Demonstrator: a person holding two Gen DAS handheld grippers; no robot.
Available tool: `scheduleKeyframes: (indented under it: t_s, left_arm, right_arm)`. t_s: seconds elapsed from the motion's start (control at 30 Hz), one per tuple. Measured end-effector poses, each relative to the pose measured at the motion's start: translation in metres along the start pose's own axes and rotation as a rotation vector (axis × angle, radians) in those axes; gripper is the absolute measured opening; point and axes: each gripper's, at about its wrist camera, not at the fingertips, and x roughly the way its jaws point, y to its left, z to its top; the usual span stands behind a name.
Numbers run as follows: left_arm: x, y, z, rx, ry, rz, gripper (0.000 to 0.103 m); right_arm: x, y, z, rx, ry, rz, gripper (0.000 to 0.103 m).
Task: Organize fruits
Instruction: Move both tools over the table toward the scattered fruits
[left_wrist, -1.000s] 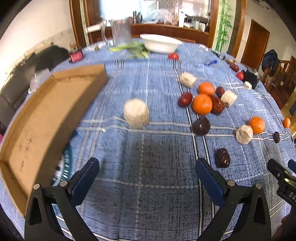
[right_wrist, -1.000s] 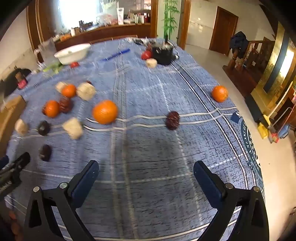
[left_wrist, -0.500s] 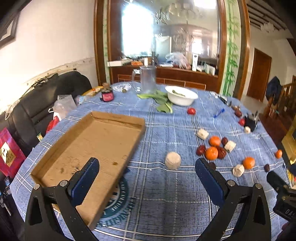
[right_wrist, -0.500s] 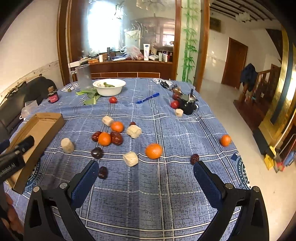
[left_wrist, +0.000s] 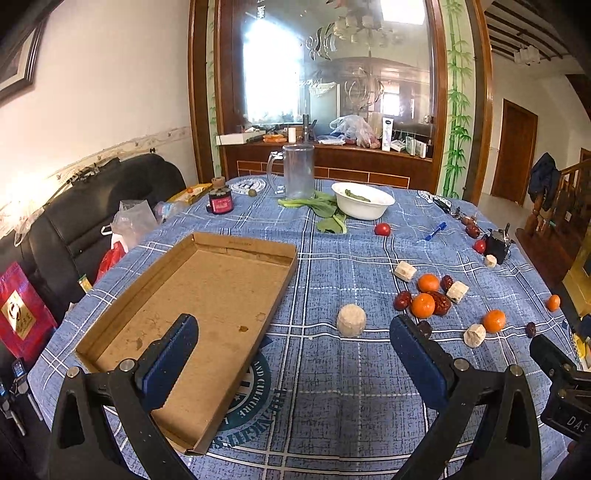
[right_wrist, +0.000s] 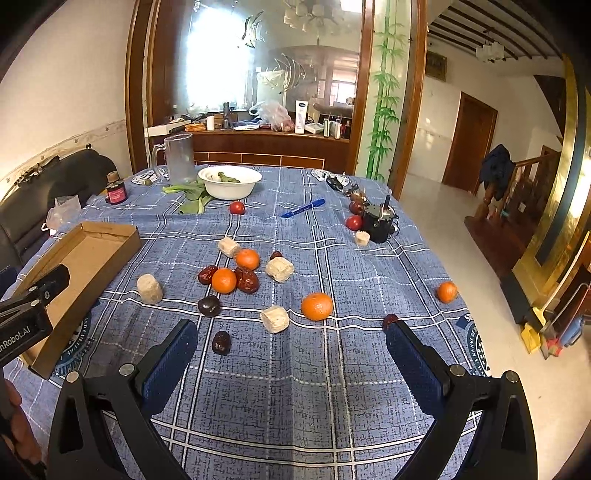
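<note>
Left gripper (left_wrist: 293, 354): fingers spread wide, nothing between them, held above tabletop (left_wrist: 332, 406), lower centre of left wrist frame. Left finger overlaps cardboard tray (left_wrist: 207, 295) in frame; tray empty, lying at left centre on blue plaid cloth.

Right gripper (right_wrist: 288, 356): fingers also wide apart, nothing held, lower centre of right wrist frame, over bare cloth.

Fruit scattered loose on tabletop, none in tray. Right wrist view, mid-frame: cluster w/ two oranges (right_wrist: 224, 280), red dates (right_wrist: 246, 279) touching between and beside them, pale cylindrical chunks (right_wrist: 279, 269) just beside. Larger orange (right_wrist: 316, 306) right of centre, apart from cluster, pale chunk near its left. Small orange (right_wrist: 447, 291) alone at right edge of tabletop. Dark round fruit (right_wrist: 209, 305) below cluster; dark date (right_wrist: 221, 342) lower still, near left finger of right gripper. Another date half hidden behind tip of right finger. Lone pale chunk (right_wrist: 149, 289) left of cluster, between tray and fruit.

Upper part of frame, far end of tabletop: white bowl (right_wrist: 229, 181) w/ greens in it, leafy greens beside it, glass mug (right_wrist: 179, 158) to its left, small red tomato (right_wrist: 237, 207) below bowl, blue pen (right_wrist: 303, 208) to right, dark small pot (right_wrist: 378, 221) upper right w/ red fruit beside it.
</note>
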Motion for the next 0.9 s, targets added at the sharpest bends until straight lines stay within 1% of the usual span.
scheduleKeyframes:
  t_s: [0.33,0.67,0.9]
  left_arm:
    - [-0.0078,-0.0010,-0.0007,0.017,-0.045,-0.009,0.103]
    - [-0.0081,-0.0014,-0.0018,0.013,-0.042,-0.011,0.103]
    - [-0.0003,0.0018,-0.0004,0.019,-0.012,0.005,0.103]
  right_arm:
    - [-0.0003,0.0009,-0.0029,0.011,0.013,-0.010,0.102]
    - [0.0010,0.0021,-0.0032,0.006,0.018,-0.012,0.102]
    - [0.0079,0.0013,-0.0042,0.003,0.033,-0.005,0.102]
